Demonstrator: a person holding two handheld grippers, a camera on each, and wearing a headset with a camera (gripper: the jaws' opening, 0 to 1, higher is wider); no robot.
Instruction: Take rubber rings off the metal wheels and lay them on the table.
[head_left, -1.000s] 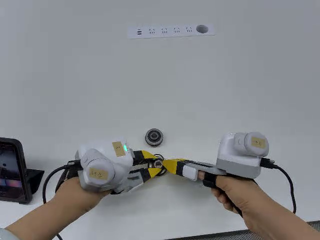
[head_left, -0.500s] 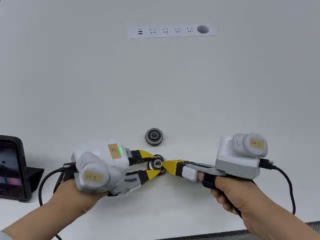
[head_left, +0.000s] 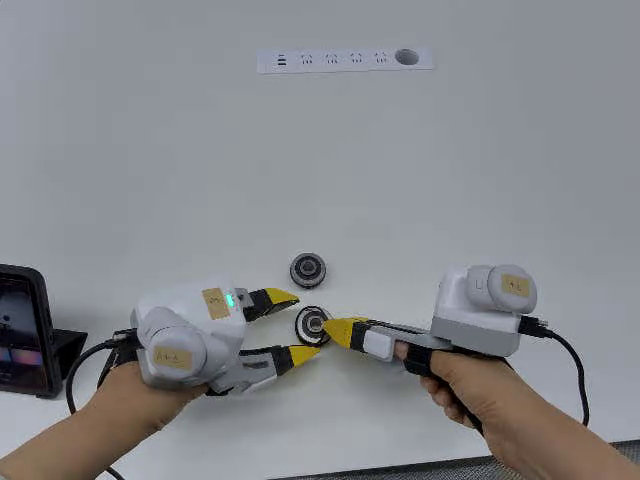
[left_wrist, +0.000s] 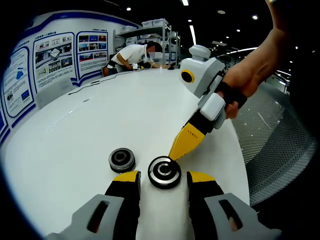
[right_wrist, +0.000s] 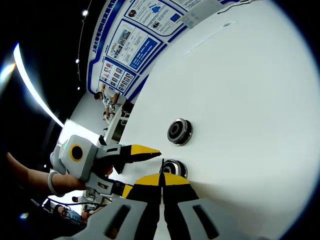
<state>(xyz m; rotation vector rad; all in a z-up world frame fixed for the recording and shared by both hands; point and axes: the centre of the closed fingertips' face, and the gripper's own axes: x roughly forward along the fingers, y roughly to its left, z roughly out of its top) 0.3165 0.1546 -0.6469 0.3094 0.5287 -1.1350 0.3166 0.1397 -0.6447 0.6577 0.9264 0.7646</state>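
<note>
Near wheel: a small round metal wheel with a silvery face, a dark centre bore and a black rubber ring around its rim.
Place: on the white table, close to its near edge, between the two grippers.
Far wheel: a second metal wheel of the same kind, just beyond the first and apart from it, with a dark band round its rim too.
Left gripper: yellow-tipped jaws spread wide, one on each side of the near wheel, neither touching it and nothing held.
Right gripper: jaws pressed together, tip against the near wheel's right rim; whether rubber is pinched cannot be told.
Far edge: white power strip.
Left edge: black tablet on a stand.
</note>
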